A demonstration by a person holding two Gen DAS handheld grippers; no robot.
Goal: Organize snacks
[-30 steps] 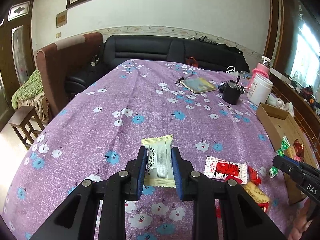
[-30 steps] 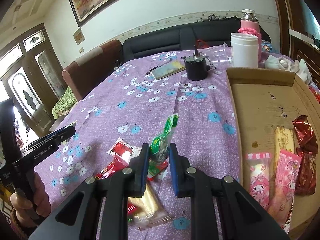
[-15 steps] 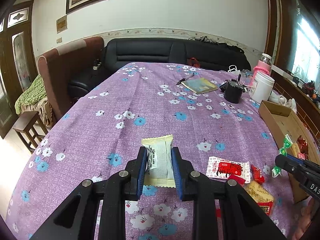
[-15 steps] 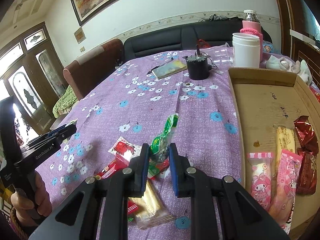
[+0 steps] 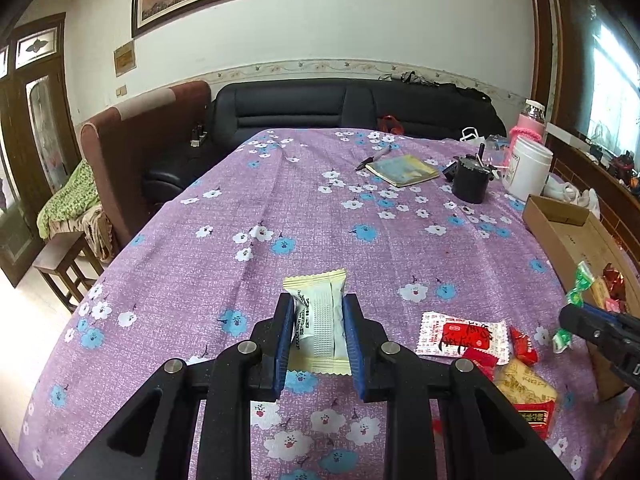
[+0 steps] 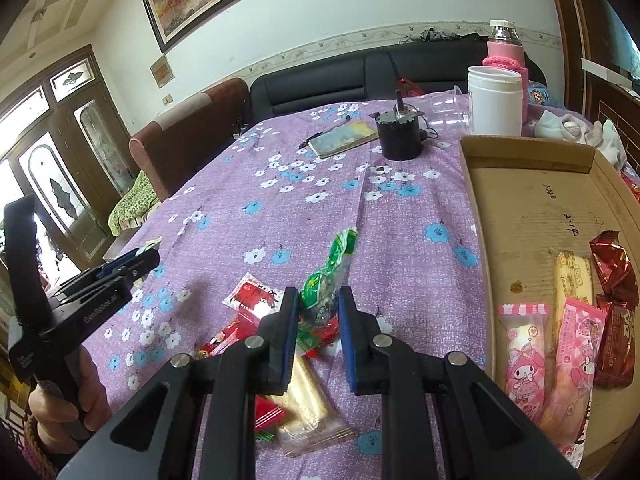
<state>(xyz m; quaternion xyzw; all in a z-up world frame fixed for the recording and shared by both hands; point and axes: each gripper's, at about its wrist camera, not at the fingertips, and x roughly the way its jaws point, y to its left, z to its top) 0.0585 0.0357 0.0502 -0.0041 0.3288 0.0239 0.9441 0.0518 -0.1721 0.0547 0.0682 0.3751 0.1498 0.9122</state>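
Snacks split three ways: left gripper (image 5: 319,332) is clamped on a cream packet (image 5: 318,320), lifted over the desk (image 5: 320,208); right gripper (image 6: 318,314) is closed on a green candy (image 6: 326,280) above a loose pile (image 6: 280,344) near the desk edge. Cardboard tray (image 6: 528,200) on the right holds pink (image 6: 524,364), yellow (image 6: 572,276) and red packs (image 6: 612,264).

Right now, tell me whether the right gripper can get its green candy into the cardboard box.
Probably yes. The right gripper is shut on the green candy, held above the loose snacks. The cardboard box lies open-topped just to its right, with bare floor behind the packets; nothing stands between.
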